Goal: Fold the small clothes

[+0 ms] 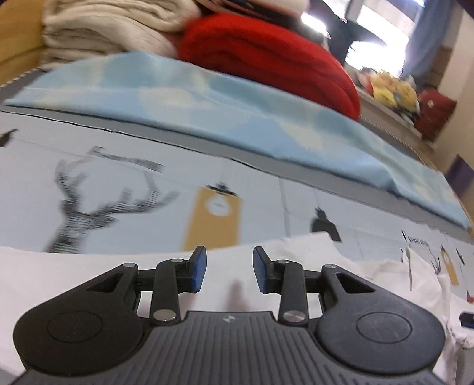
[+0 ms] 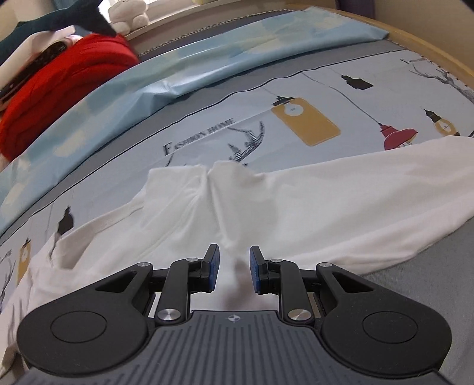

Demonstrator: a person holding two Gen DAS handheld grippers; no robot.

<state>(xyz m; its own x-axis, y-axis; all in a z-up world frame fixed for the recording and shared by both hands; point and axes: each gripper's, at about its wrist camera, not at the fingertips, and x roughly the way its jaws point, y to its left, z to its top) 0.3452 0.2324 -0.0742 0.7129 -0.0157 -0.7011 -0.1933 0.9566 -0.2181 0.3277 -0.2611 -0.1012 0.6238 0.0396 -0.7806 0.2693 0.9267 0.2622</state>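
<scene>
A white shirt (image 2: 296, 201) lies flat on a bed. Its long side runs across the bed, from the left edge of the right wrist view to the far right. A soft ridge of cloth runs down its middle, toward the camera. Near the top of that ridge the cloth bunches into a little bump.

The right gripper (image 2: 234, 271) sits low over the near part of the white shirt. Its blue pads stand a small way apart. The ridge of cloth comes down into the gap, but I cannot tell if the pads pinch it.

The left gripper (image 1: 229, 271) is above another part of the white shirt (image 1: 89, 275). Its jaws are a bit wider, and nothing is between them.

Under the white shirt is a bed sheet (image 2: 207, 130) with pictures of lamps, deer and the words "FASHION HOME". Past the white shirt, farther from the grippers, lies a light blue cloth (image 2: 189, 62) in a long band. Beyond that is a red blanket (image 2: 59, 86), folded up. In the left wrist view a cream blanket (image 1: 103, 26) lies just beside the red blanket (image 1: 266, 59).
</scene>
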